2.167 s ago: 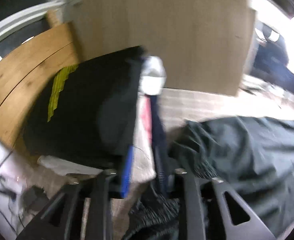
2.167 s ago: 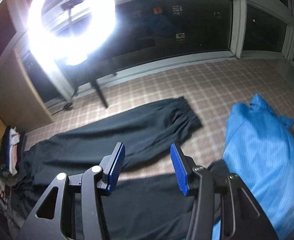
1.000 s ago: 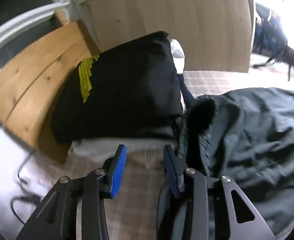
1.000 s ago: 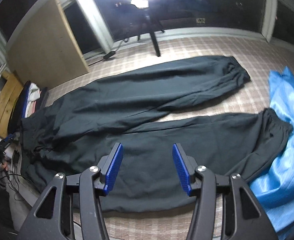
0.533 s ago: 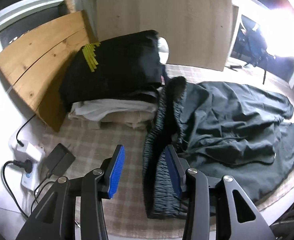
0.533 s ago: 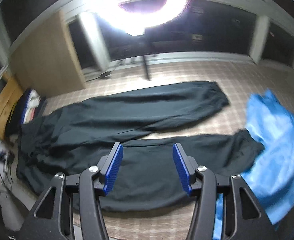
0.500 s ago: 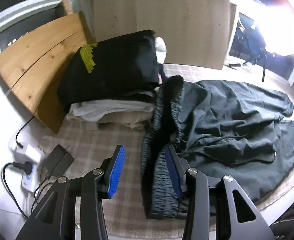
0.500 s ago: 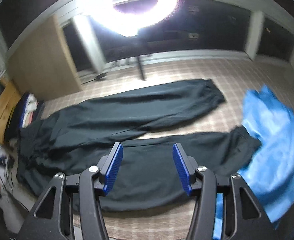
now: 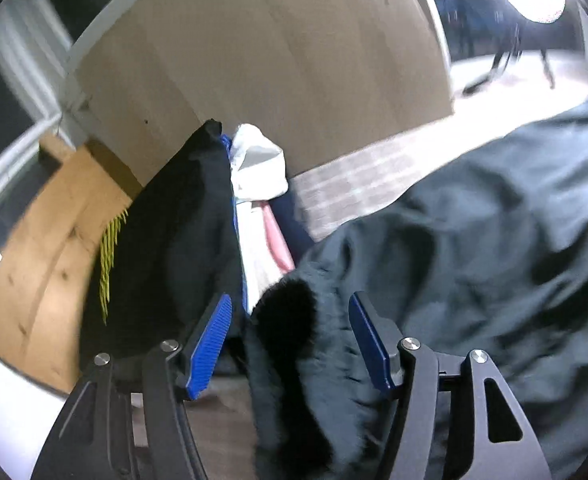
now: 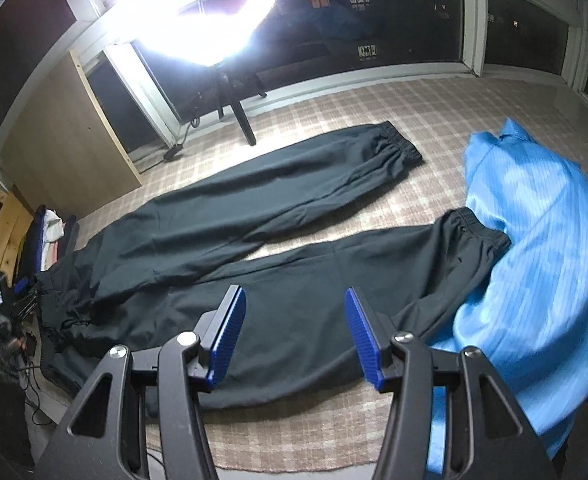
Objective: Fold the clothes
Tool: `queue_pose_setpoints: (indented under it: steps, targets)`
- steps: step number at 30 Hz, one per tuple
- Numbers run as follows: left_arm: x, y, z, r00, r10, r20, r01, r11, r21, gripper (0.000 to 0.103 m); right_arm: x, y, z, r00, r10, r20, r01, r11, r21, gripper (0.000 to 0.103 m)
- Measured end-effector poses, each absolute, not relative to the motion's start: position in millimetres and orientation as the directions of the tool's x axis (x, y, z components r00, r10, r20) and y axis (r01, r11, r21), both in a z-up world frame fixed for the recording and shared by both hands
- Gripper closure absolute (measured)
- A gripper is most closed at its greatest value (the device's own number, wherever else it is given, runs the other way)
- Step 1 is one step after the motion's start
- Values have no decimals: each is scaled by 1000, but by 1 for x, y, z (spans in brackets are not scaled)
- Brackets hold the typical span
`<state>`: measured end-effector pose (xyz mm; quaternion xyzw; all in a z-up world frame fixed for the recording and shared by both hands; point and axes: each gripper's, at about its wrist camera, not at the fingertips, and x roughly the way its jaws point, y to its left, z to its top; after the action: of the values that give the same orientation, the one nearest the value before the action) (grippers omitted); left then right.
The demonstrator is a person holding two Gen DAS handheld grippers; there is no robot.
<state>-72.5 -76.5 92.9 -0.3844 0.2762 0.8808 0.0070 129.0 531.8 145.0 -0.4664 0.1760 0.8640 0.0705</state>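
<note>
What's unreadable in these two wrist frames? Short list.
- Left wrist view: motion blur throughout; whether the left gripper, its jaws opening, touches the waistband of the black trousers between them is unclear.
- Left wrist view: folded pile, lower layers hidden by its black top garment.
- Right wrist view: blue garment cut off by the right edge; type unclear.
- Right wrist view: ring light glare washes out the wall behind.

quick count of what's on the floor
one pair of black sweatpants (image 10: 278, 248), one blue garment (image 10: 534, 264), one stack of folded clothes (image 9: 198, 240), one ring light (image 10: 202, 4).
</note>
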Motion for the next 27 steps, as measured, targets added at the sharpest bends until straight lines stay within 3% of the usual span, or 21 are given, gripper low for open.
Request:
queue_pose_setpoints:
  steps: [2, 3, 5, 8, 13, 16, 20, 22, 24, 27]
  targets:
    - [-77, -77, 89, -702, -186, -687, -247, -841, 481, 49, 132, 536, 142, -547, -44, -836, -290, -927, 239, 52]
    - [-77, -77, 86, -700, -185, -690, -262, -832, 489, 67, 133, 537, 139, -543, -44, -839, -295, -925, 239, 52]
    - [-79, -78, 81, -690, -189, -699, -287, -816, 503, 89, 134, 540, 135, -536, -44, -843, -306, -921, 242, 52]
    - [-78, -87, 94, -678, -110, -727, -300, -861, 410, 94, 131, 541, 132, -536, -53, -843, -319, -911, 260, 52]
    - [-76, -131, 152, -671, 41, -741, -215, -966, 142, 94, 115, 526, 133, -529, -67, -846, -288, -924, 253, 52]
    - [-81, -157, 167, -679, 28, -734, -166, -979, 116, 94, 101, 508, 133, -512, -64, -857, -240, -947, 214, 52]
    - [-96, -182, 150, -628, -7, -778, -99, -991, 89, 92, 87, 487, 124, -493, -103, -864, -189, -957, 222, 52]
    - [-97, -182, 141, -621, 1, -784, -111, -990, 87, 84, 80, 476, 115, -469, -113, -876, -173, -961, 217, 52]
    - [-95, -177, 138, -614, -32, -789, -97, -989, 115, 61, 76, 461, 106, -446, -134, -885, -153, -963, 223, 52]
    - [-75, -178, 151, -643, 2, -766, -124, -987, 101, 59, 78, 439, 99, -421, -166, -892, -109, -967, 231, 52]
